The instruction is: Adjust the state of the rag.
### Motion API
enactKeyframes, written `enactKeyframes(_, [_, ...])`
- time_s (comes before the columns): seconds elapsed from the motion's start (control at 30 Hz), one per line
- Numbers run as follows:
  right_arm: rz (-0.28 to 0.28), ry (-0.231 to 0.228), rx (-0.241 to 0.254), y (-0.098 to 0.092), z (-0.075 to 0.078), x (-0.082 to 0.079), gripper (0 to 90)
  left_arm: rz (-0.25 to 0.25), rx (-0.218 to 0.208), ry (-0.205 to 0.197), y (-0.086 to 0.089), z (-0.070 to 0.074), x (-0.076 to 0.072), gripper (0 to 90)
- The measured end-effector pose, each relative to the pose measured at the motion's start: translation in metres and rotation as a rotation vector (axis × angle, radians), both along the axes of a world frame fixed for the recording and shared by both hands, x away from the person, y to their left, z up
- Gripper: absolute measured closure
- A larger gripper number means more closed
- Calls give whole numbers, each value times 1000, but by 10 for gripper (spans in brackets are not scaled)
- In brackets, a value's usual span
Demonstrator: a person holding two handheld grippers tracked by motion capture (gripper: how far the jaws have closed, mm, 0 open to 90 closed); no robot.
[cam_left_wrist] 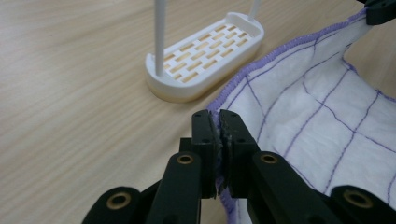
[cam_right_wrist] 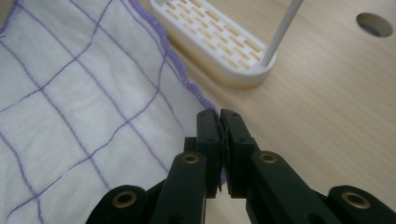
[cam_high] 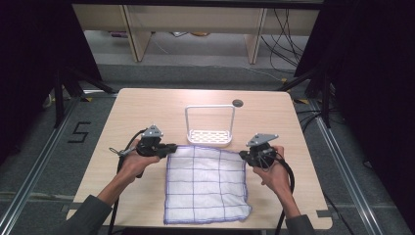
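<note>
One white checked cloth (cam_high: 205,183) lies nearest on the counter (cam_high: 147,105); both grippers, left (cam_high: 169,147) and right (cam_high: 243,154), have fingers clamped on its far corners. One white rack (cam_high: 209,137) just beyond, touching nothing.

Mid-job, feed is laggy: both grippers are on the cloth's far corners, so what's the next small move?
Probably lift both corners together. The left gripper and right gripper are each shut on a far corner of the cloth, which mostly lies flat, close to the rack.
</note>
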State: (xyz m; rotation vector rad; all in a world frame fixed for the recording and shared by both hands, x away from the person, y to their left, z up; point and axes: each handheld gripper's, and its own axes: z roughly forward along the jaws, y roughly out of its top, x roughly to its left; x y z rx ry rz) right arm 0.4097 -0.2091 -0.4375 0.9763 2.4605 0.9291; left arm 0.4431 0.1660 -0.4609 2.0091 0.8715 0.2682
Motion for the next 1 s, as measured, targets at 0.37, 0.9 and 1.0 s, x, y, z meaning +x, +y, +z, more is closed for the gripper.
enactKeyframes(0.37, [9,-45,-9,8,44,22,877,46,-95,-65,15,29,9,850])
enactKeyframes(0.9, [95,-68,-19,4,37,-31,876,-69,-65,-102,20,14,-58,844])
enactKeyframes(1.0, [115,-67,-3,-2,27,-49,876,-83,-71,-82,24,3,-77,843])
